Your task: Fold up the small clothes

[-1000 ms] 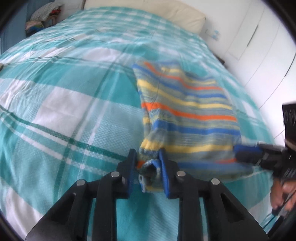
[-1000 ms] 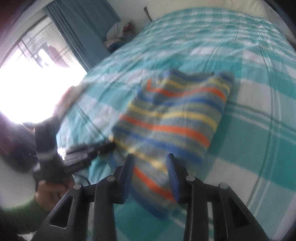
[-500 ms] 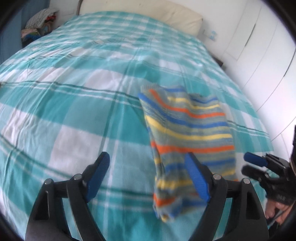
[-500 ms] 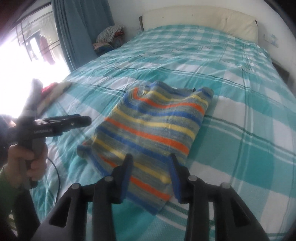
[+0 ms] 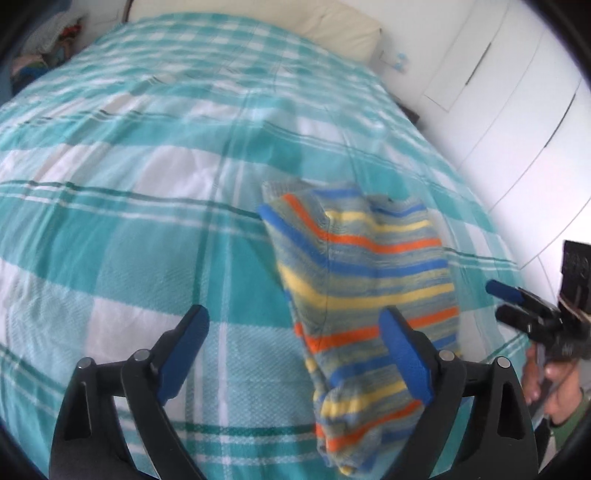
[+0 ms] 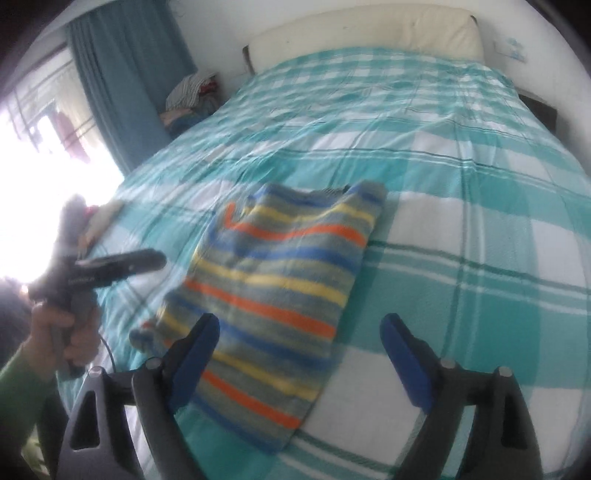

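A small striped sweater [image 5: 365,280], grey with blue, yellow and orange bands, lies folded on the teal plaid bed; it also shows in the right wrist view [image 6: 280,288]. My left gripper [image 5: 295,350] is open and empty, hovering above the sweater's near left edge. My right gripper [image 6: 299,354] is open and empty above the sweater's near end. The right gripper shows at the right edge of the left wrist view [image 5: 517,306]. The left gripper shows at the left of the right wrist view [image 6: 118,262].
The bedspread [image 5: 129,206] spreads wide to the left of the sweater. A cream pillow [image 6: 369,33] lies at the head. White wardrobe doors [image 5: 517,110] stand beside the bed. A pile of clothes [image 6: 192,92] and a teal curtain [image 6: 122,74] are by the window.
My left gripper let go of the sweater's corner and opened wide. My right gripper opened too. Both pulled back and up, and the sweater now lies flat on the bed.
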The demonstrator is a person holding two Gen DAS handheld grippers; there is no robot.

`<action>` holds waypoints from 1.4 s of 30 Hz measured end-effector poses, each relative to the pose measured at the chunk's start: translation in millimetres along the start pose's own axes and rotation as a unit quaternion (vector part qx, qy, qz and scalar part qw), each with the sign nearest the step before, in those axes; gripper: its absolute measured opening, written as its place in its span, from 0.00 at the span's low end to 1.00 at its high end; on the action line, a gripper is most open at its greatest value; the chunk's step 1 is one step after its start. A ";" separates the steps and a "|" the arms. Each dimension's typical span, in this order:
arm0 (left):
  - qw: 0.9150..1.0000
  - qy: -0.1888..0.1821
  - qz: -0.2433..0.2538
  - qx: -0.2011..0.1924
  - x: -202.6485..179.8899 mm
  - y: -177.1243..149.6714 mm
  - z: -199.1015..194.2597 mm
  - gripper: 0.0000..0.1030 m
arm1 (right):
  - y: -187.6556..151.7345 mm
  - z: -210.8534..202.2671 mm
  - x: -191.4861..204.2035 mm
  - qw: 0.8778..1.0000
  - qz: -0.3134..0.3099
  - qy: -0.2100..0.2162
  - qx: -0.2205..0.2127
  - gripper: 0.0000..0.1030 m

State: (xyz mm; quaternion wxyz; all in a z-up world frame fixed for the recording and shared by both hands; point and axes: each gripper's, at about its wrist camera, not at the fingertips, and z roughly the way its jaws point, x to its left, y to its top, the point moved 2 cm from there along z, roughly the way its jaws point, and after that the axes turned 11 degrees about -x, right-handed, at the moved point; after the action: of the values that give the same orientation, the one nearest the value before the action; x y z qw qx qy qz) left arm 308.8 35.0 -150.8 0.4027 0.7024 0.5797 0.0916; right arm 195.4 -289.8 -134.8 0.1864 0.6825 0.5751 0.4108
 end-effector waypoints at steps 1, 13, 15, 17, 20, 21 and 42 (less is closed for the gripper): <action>1.000 -0.005 0.000 0.018 -0.7 0.5 12.0 0.91 | 4.4 8.3 -7.9 1.000 0.021 0.004 0.002 0.86; 0.999 -0.004 -0.012 0.031 -33.8 8.2 59.1 0.14 | 11.4 79.2 30.4 1.000 0.008 0.014 0.023 0.28; 1.000 -0.014 -0.006 0.004 -41.2 14.9 35.3 0.13 | 20.1 55.5 46.9 1.000 -0.021 0.022 -0.006 0.27; 0.999 -0.022 0.001 -0.023 -50.3 24.9 7.9 0.13 | 29.7 29.8 60.6 0.998 -0.038 0.034 -0.035 0.27; 0.997 -0.026 0.025 -0.063 -68.9 44.3 -28.5 0.14 | 48.1 -2.5 74.5 0.995 -0.049 0.045 -0.077 0.27; 0.997 -0.021 0.033 -0.073 -74.1 50.7 -33.6 0.17 | 52.8 -6.2 74.9 0.994 -0.045 0.046 -0.084 0.27; 0.958 0.209 0.125 -0.151 -118.6 -54.9 -132.7 0.99 | -50.5 -113.4 88.4 0.984 -0.125 -0.119 -0.047 0.94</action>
State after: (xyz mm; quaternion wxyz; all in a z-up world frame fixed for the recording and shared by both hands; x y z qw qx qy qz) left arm 152.2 -9.2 -60.2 0.3589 0.6654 0.5382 0.3726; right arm 75.7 -217.9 -73.7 0.3352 0.6396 0.6096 0.3272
